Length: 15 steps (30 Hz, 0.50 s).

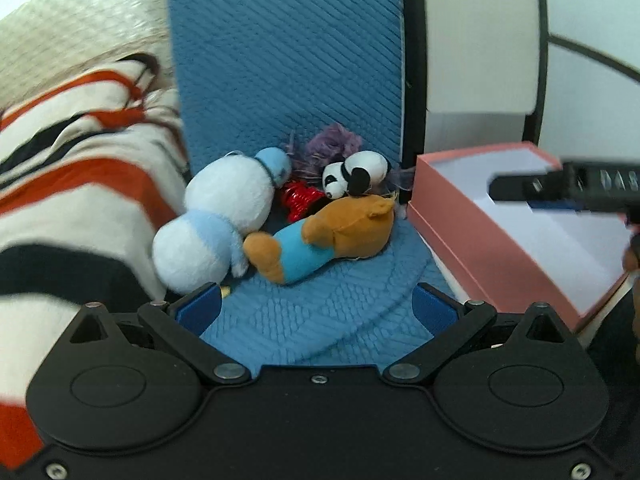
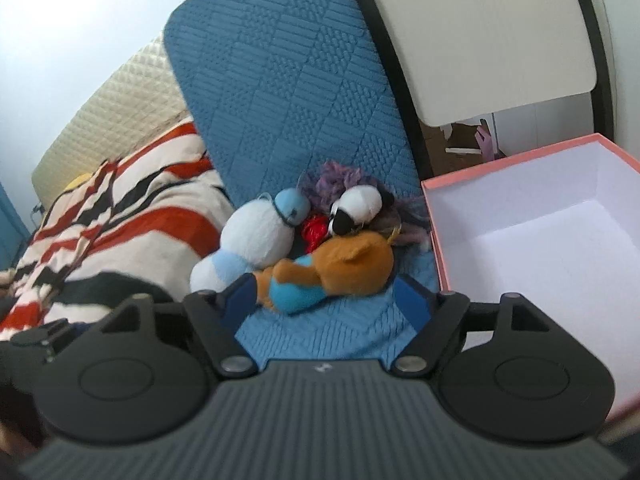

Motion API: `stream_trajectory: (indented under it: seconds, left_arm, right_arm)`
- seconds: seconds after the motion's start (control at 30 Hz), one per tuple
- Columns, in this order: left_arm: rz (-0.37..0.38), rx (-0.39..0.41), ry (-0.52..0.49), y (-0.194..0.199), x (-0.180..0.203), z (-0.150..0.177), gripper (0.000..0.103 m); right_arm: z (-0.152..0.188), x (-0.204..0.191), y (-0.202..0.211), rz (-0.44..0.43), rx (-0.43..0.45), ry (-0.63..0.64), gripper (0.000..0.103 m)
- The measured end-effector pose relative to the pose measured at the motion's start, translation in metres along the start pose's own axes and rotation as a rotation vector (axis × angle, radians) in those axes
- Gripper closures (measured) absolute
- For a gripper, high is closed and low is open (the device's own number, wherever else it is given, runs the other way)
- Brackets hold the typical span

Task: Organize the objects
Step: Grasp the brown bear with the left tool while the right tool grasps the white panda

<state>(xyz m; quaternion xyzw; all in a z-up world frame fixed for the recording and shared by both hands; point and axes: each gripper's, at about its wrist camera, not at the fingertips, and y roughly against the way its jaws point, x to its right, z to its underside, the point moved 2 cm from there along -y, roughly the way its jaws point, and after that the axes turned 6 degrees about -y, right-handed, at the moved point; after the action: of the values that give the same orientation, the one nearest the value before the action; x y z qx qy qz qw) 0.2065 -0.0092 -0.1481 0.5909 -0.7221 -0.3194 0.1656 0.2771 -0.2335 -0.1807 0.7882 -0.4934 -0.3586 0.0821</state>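
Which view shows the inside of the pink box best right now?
The right wrist view: the pink box fills its right side, showing the white floor and inner walls, with nothing inside. In the left wrist view the box sits at the right edge, and the right hand-held gripper crosses over its opening, hiding part of the interior.

My left claw [image 1: 318, 308] is spread wide, its two blue-padded fingers [image 1: 198, 308] far apart with nothing between them, pointing forward and slightly down. My right claw [image 2: 322, 300] is likewise parted and grips nothing, its blue fingertips [image 2: 412, 300] well separated. In the left wrist view the right claw's dark body [image 1: 568, 188] reaches in from the right edge, blurred.
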Motion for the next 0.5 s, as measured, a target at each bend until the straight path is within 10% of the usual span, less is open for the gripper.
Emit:
stream_trajectory:
  seconds: [0.5]
  left_arm:
    - [0.055,-0.11,-0.201,-0.139,0.032,-0.044,0.003]
  right_arm:
    - [-0.055,0.025,-0.125,-0.009,-0.036,0.043,0.032]
